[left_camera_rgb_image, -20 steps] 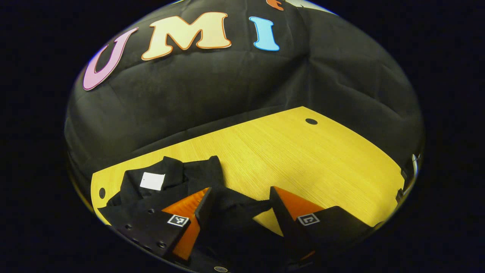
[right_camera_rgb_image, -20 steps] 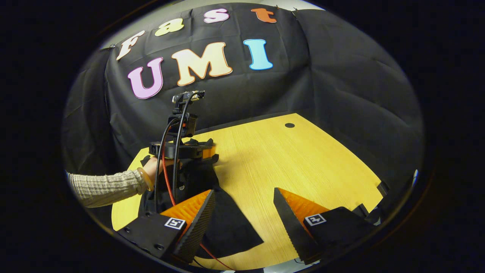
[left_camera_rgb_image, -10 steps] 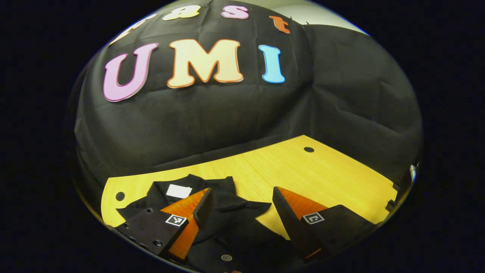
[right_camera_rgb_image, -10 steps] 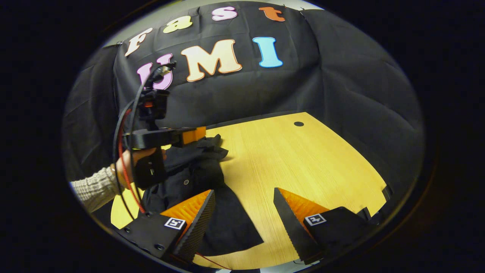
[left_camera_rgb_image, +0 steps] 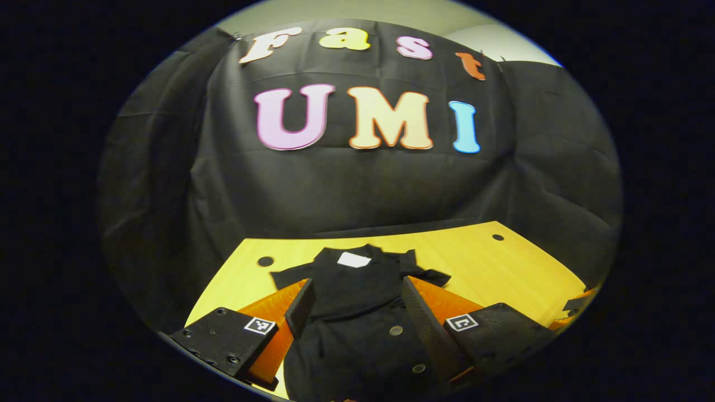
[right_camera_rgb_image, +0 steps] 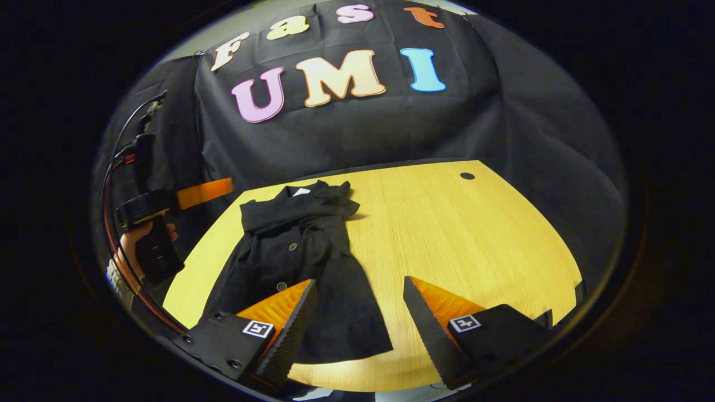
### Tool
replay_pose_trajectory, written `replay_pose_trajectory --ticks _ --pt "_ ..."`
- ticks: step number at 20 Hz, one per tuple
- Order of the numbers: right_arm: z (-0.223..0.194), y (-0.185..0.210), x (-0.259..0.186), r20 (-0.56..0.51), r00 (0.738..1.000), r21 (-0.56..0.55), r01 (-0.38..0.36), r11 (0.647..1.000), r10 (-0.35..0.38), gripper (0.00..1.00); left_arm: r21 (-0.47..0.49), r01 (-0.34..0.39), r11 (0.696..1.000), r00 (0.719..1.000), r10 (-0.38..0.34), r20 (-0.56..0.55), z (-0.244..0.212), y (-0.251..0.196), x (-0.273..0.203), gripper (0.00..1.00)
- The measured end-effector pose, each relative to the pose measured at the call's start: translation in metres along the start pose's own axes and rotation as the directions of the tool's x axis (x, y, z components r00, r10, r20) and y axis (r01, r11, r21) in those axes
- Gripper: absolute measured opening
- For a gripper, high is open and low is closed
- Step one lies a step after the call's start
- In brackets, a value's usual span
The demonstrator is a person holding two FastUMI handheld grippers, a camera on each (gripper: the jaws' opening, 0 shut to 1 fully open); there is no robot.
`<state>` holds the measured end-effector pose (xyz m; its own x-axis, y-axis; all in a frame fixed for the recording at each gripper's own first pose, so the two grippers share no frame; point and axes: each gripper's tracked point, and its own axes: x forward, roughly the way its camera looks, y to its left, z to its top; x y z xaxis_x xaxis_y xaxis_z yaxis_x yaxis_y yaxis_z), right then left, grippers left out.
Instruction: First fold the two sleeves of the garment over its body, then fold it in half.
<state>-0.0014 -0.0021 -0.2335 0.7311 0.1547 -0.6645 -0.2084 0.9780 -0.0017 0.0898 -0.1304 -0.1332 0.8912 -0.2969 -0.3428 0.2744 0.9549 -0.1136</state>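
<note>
A black buttoned garment (right_camera_rgb_image: 296,257) lies lengthwise on the yellow wooden table (right_camera_rgb_image: 458,245), collar at the far end. A sleeve is folded across its chest (right_camera_rgb_image: 301,204). In the left gripper view the garment (left_camera_rgb_image: 363,312) runs away from me, with a white label (left_camera_rgb_image: 353,259) at the collar. My left gripper (left_camera_rgb_image: 356,281) hovers open above its lower half, holding nothing. In the right gripper view a hand (right_camera_rgb_image: 131,245) holds the left gripper (right_camera_rgb_image: 223,187) off the table's left edge. My right gripper (right_camera_rgb_image: 359,281) stands open over the garment's hem corner, holding nothing.
The table has small dark round holes, one near the far right corner (right_camera_rgb_image: 467,176) and one near the far left corner (left_camera_rgb_image: 265,261). Bare wood stretches to the right of the garment. Black cloth walls close the booth behind and at both sides.
The left gripper has drawn back from the collar area, off to the table's left side, and now faces the garment lengthwise. The right gripper has barely moved.
</note>
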Motion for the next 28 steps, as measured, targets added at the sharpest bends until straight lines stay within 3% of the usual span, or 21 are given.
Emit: replay_pose_trajectory --ticks 5,12,20,28 --pt "-0.02 -0.007 0.002 -0.032 0.999 -0.069 -0.023 0.997 0.021 0.98 0.0 -0.124 0.992 0.99 0.123 -0.073 -0.059 0.056 -0.074 0.94" --pt "-0.045 -0.015 0.01 -0.085 0.995 -0.116 -0.06 0.991 0.05 0.98 -0.061 -0.217 0.974 0.957 0.2 -0.209 -0.141 0.064 -0.143 0.94" --pt "-0.088 -0.011 0.027 -0.179 0.982 -0.165 -0.095 0.982 0.065 0.98 0.019 -0.163 0.987 0.923 0.159 -0.35 -0.219 0.049 -0.173 0.94" --pt "-0.128 -0.004 0.045 -0.273 0.961 -0.226 -0.107 0.968 0.042 0.98 -0.025 -0.161 0.987 0.876 0.132 -0.463 -0.275 0.044 -0.179 0.93"
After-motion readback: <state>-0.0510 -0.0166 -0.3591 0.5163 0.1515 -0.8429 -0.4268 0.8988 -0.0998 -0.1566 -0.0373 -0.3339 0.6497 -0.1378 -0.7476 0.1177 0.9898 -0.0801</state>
